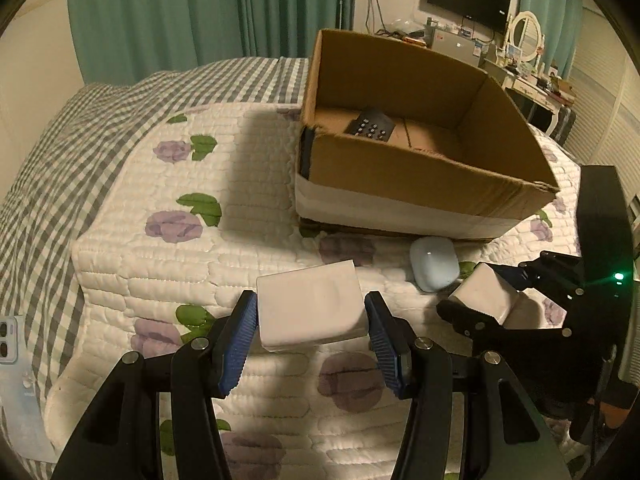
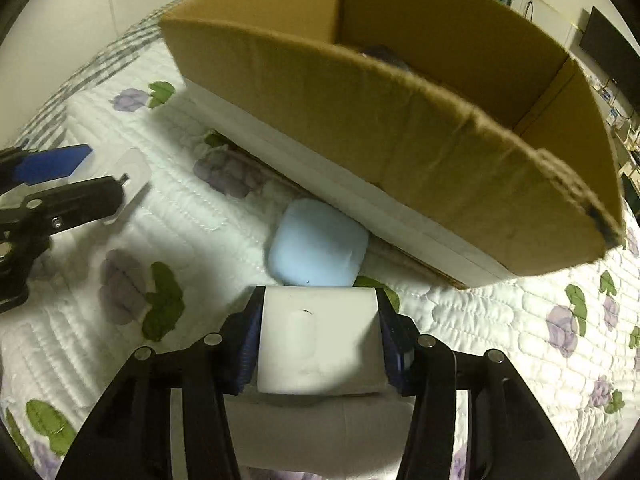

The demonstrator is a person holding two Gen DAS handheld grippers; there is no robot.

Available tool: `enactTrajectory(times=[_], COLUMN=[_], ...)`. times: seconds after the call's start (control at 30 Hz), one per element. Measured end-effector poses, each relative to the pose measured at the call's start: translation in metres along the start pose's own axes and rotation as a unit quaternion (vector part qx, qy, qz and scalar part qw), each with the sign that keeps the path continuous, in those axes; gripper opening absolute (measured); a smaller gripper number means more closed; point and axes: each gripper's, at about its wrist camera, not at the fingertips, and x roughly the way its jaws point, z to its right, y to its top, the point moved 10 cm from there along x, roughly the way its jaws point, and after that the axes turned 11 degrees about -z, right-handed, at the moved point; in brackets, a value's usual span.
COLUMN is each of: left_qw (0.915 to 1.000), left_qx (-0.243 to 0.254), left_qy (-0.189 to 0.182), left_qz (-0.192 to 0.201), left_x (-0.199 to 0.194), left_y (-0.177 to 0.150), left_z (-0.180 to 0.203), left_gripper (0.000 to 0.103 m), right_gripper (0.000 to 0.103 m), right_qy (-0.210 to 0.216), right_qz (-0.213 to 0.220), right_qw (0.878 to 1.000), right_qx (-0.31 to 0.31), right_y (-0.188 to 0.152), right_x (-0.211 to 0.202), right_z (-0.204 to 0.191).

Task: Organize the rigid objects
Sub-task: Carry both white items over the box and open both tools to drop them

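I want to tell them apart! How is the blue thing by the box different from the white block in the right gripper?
The blue case is pale blue with rounded corners; the white block is white and boxy. The blue case lies free on the quilt against the cardboard box; the white block is clamped in the right gripper. Both are small, smooth and hard-looking.

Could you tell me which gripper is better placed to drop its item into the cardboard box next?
Right. The right gripper grips its white block just below the cardboard box wall; the left gripper sits farther back.
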Motion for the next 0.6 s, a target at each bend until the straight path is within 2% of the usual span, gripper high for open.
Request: enactTrajectory(times=[0.37,0.6], left_qw=[0.9989,0.9959], left_qx=[0.016,0.046], left_qy=[-0.022,-0.019], left_qz=[0.039,0.076], left_x=[-0.055,-0.09], left_y=[0.009,0.042], left_z=[0.018,0.032], left_gripper=[0.056,0.056], right_gripper=[0.05,0.05], right_qy=[-0.012,-0.036], right_qz=[0.072,0.14], right_qw=[0.997,0.989], right_qx=[0.012,0.024], right_y=[0.004,0.045], right_x=[-0.091,-0.17], right_z=[0.0,0.022])
